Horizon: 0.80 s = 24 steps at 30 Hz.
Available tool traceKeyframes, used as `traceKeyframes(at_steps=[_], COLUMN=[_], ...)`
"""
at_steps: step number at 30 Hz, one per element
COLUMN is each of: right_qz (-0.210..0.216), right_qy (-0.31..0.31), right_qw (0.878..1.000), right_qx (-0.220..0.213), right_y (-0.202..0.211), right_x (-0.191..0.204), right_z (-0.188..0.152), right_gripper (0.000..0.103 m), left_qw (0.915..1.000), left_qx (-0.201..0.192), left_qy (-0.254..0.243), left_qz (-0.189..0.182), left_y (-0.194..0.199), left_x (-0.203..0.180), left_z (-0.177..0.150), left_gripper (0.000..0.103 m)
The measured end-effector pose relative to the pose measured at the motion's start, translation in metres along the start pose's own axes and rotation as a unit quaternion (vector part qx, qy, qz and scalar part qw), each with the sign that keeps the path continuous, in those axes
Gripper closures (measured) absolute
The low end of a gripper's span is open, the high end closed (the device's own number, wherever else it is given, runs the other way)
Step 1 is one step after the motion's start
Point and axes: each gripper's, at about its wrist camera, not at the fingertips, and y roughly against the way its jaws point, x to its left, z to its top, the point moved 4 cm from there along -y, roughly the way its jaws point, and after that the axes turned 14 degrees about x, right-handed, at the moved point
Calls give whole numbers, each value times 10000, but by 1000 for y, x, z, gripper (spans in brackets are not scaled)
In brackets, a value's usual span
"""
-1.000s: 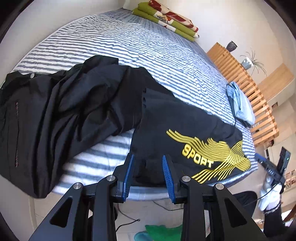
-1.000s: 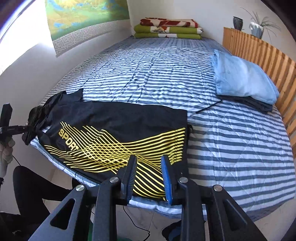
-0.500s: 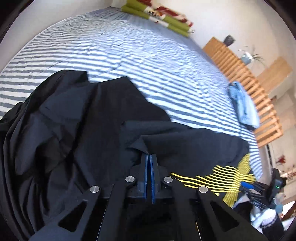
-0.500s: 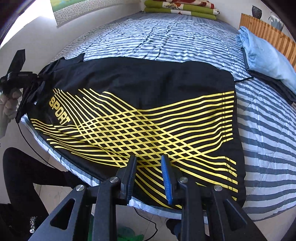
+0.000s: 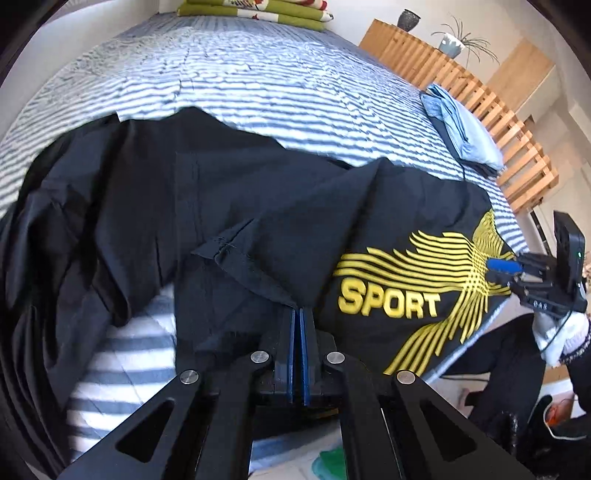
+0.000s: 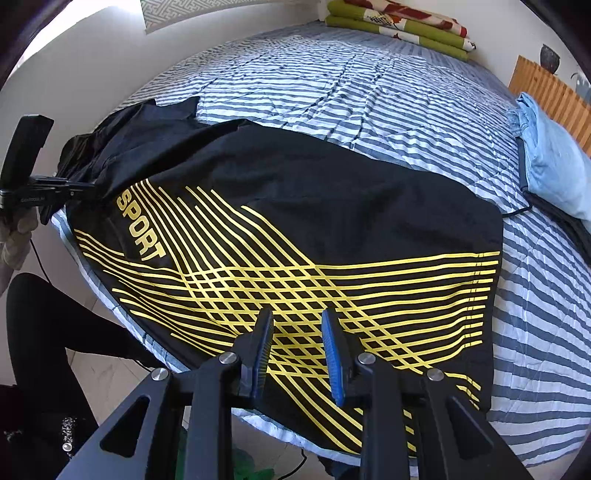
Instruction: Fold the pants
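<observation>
Black pants (image 6: 295, 206) lie across the striped bed (image 6: 369, 92), "SPORT" (image 5: 389, 302) printed in yellow; left gripper (image 5: 297, 314) clenches a fold at six o'clock, right gripper (image 6: 297, 343) hovers released over the yellow lines

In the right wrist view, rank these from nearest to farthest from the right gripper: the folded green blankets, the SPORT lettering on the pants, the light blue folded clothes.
From the right gripper:
1. SPORT lettering, on the pants, up to its left.
2. Light blue folded clothes, at the bed's right edge.
3. Folded green blankets, at the bed's far end.
</observation>
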Motion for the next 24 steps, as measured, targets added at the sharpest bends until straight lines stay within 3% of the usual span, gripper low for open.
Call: traceKeyframes(at_steps=[3, 5, 6, 8, 13, 16, 17, 19, 24], right_qz=[23, 19, 14, -1, -42, -64, -64, -91, -64], right_qy=[-41, -72, -81, -78, -47, -20, -25, -26, 238], right_qw=[9999, 9999, 9998, 9998, 9998, 9998, 9998, 9998, 9996], right_qx=[96, 156, 179, 179, 178, 174, 174, 153, -146], right_y=[-8, -13, -14, -16, -17, -16, -16, -15, -3], right_x=[-1, -2, -2, -2, 0, 1, 1, 2, 22], right_z=[-5, -9, -10, -12, -12, -12, -11, -11, -6], right_gripper=[79, 79, 79, 79, 79, 79, 79, 79, 79], left_qw=[9999, 9997, 9996, 9993, 9935, 9904, 9899, 9893, 9887], left_qx=[-85, 134, 246, 297, 85, -26, -39, -46, -290], left_qy=[-75, -103, -43, 129, 854, 1041, 1060, 1134, 1214], left_qz=[-31, -194, -148, -195, -743, -909, -945, -913, -831], left_y=[7, 3, -1, -2, 5, 5, 4, 3, 20], left_x=[4, 5, 8, 18, 49, 56, 56, 58, 64], left_z=[9, 14, 17, 18, 27, 37, 40, 46, 59], left_gripper=[101, 99, 93, 59, 54, 58, 75, 98, 102])
